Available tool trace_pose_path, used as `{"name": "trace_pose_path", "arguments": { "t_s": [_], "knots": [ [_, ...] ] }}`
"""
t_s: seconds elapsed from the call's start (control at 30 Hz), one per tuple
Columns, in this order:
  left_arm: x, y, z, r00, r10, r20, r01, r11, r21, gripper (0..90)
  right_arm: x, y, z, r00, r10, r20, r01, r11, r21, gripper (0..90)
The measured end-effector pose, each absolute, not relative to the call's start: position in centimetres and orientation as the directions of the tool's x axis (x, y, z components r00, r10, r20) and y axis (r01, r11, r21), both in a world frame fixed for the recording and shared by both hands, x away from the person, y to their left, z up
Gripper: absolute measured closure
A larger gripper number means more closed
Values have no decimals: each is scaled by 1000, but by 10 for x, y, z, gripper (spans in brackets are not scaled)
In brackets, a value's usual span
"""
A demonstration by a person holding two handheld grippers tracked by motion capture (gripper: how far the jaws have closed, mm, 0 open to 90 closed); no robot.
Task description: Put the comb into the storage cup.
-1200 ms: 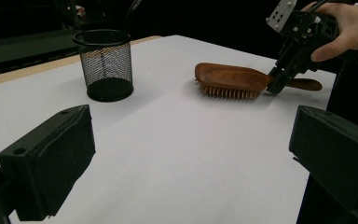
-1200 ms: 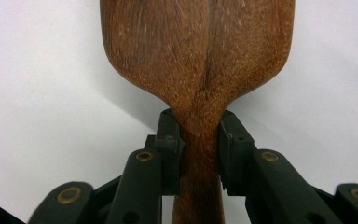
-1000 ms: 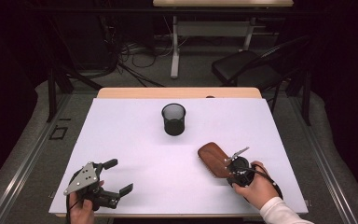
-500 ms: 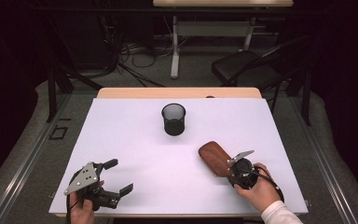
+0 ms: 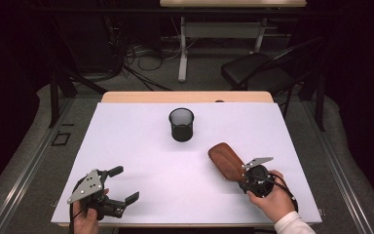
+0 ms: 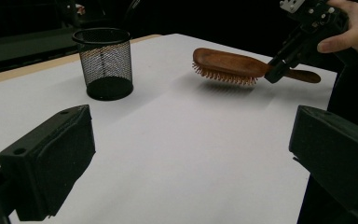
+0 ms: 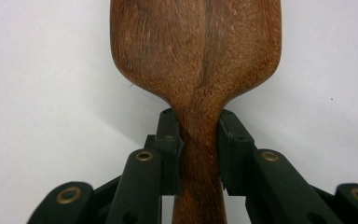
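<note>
A brown wooden hairbrush (image 5: pixel 224 158) is at the right of the white table (image 5: pixel 136 141), bristles down. In the left gripper view the hairbrush (image 6: pixel 226 63) hangs just above the sheet with a shadow under it. My right gripper (image 5: pixel 241 171) is shut on the neck of its handle. The pads press both sides of the hairbrush (image 7: pixel 196 46) in the right gripper view, where the right gripper (image 7: pixel 199 126) points along it. A black mesh cup (image 5: pixel 181 124) stands upright at the middle back. My left gripper (image 5: pixel 126 184) stands open and empty near the front left edge.
The mesh cup (image 6: pixel 105 60) stands well clear of the brush and both hands. A bare wooden strip (image 5: pixel 185 96) runs along the table's far edge. Beyond it are a black chair (image 5: pixel 253 70), a desk leg and cables on the floor.
The right gripper and the brush have shifted slightly to the right. The left gripper has kept still.
</note>
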State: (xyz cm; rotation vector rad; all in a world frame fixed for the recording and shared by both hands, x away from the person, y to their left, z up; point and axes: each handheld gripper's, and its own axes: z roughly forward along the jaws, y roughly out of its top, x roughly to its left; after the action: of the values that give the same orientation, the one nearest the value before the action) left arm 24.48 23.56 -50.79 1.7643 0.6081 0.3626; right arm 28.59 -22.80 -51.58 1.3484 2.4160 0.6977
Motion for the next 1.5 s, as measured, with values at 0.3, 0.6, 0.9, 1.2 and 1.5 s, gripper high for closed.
{"name": "trace_pose_path", "arguments": {
  "t_s": [0.3, 0.6, 0.9, 1.2, 1.5],
  "knots": [
    [245, 236, -508, 815, 575, -68, 213, -188, 959, 3, 285, -231, -506, -510, 860, -2, 692, 412, 594, 722],
    [245, 236, -508, 815, 575, -68, 213, -189, 959, 3, 284, -230, -500, -502, 865, 0, 656, 380, 652, 722],
    [245, 236, -508, 814, 577, -68, 214, -189, 958, 3, 283, -227, -495, -505, 863, 12, 634, 361, 684, 722],
    [245, 235, -508, 814, 577, -68, 215, -190, 958, 3, 284, -220, -488, -515, 857, 17, 601, 347, 720, 721],
    [246, 236, -508, 816, 574, -67, 217, -197, 956, 4, 283, -210, -483, -528, 849, 6, 559, 342, 755, 721]
  ]
}}
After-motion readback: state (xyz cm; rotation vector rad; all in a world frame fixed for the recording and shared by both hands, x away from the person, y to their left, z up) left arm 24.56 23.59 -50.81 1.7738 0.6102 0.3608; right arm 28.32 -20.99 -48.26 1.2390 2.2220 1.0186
